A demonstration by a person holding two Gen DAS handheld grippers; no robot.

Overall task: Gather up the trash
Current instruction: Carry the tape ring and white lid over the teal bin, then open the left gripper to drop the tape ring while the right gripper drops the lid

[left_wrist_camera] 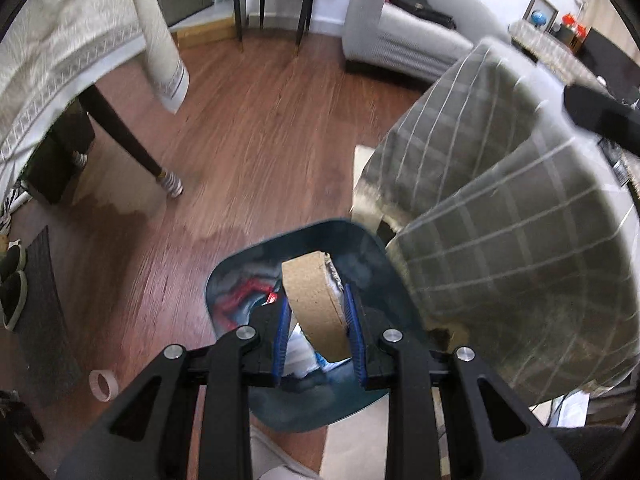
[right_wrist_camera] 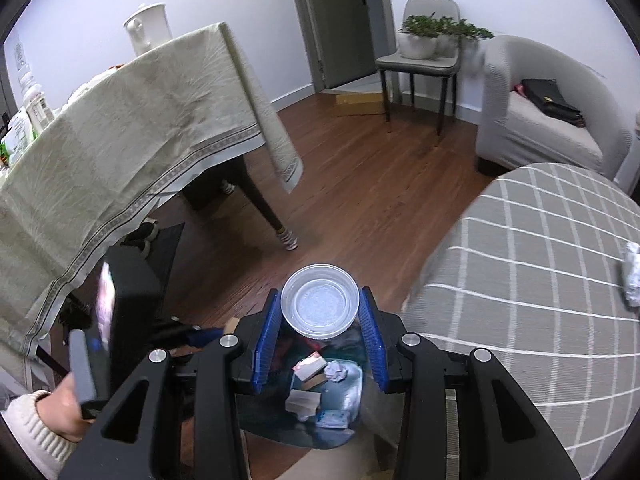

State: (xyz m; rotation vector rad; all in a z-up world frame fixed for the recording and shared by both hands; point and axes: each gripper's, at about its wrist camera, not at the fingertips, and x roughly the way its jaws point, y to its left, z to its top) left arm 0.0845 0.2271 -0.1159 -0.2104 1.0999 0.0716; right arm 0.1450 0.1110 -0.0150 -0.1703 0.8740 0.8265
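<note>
Your left gripper [left_wrist_camera: 316, 316] pinches a cork-coloured disc [left_wrist_camera: 314, 312] on edge between its blue pads, directly over the open dark blue bin [left_wrist_camera: 384, 276] on the wood floor. Your right gripper [right_wrist_camera: 320, 312] clamps a clear plastic cup [right_wrist_camera: 319, 306] by its sides, mouth toward the camera, with the bin [right_wrist_camera: 312, 436] beneath and slightly behind its fingertips.

Both pieces of trash hang above the same opening, so the main risk, as it looks from here, is crowding: releasing both together could knock one against the other or against the opposite gripper and send it onto the floor. The cup sits toward the far edge of the bin's mouth, and if let go there it may clip the rim and roll away. The disc stands on its edge and could bounce or wheel out.

The left wrist view alone shows a tape roll [left_wrist_camera: 103, 385] on the floor to that gripper's left, and a red wrapper inside the bin. The right wrist view alone shows the bin's heap of crumpled paper [right_wrist_camera: 336, 372] and small boxes, a crumpled white scrap [right_wrist_camera: 632, 280] on the checked cloth [right_wrist_camera: 540, 300] far to its right, and your left hand [right_wrist_camera: 66, 408] on the handle.
</note>
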